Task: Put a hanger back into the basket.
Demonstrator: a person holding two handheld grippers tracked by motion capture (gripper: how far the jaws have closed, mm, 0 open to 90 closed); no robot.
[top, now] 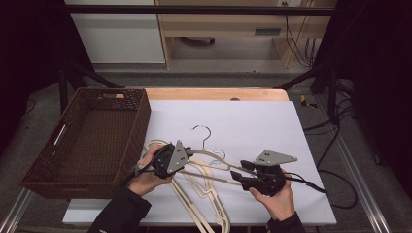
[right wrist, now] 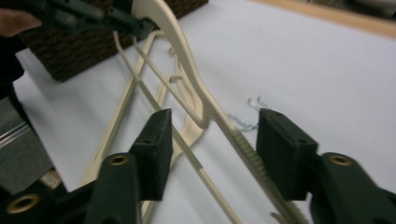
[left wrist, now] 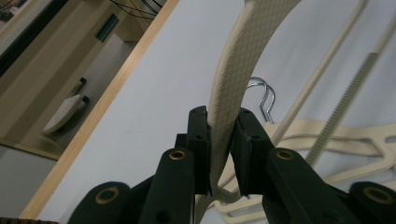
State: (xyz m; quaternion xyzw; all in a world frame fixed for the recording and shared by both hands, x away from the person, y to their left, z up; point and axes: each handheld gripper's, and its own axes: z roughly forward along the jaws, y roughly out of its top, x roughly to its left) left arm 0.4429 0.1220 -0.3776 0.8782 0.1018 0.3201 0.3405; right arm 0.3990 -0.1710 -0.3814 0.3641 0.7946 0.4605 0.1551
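A cream hanger (top: 214,158) with a metal hook (top: 203,131) is lifted over the white sheet. My left gripper (top: 188,155) is shut on one of its shoulder arms; in the left gripper view both pads press on the cream arm (left wrist: 233,60) where the gripper (left wrist: 219,126) grips it. My right gripper (top: 243,171) is at the hanger's other end. In the right gripper view its jaws (right wrist: 212,140) stand open, and the ribbed arm (right wrist: 243,142) and a thin bar run between the pads without being pinched. More cream hangers (top: 204,199) lie underneath on the sheet.
A dark woven basket (top: 141,126) stands at the left of the table, close behind my left hand. The white sheet (top: 262,116) covers most of the wooden table (top: 218,93). Cables trail off the right edge.
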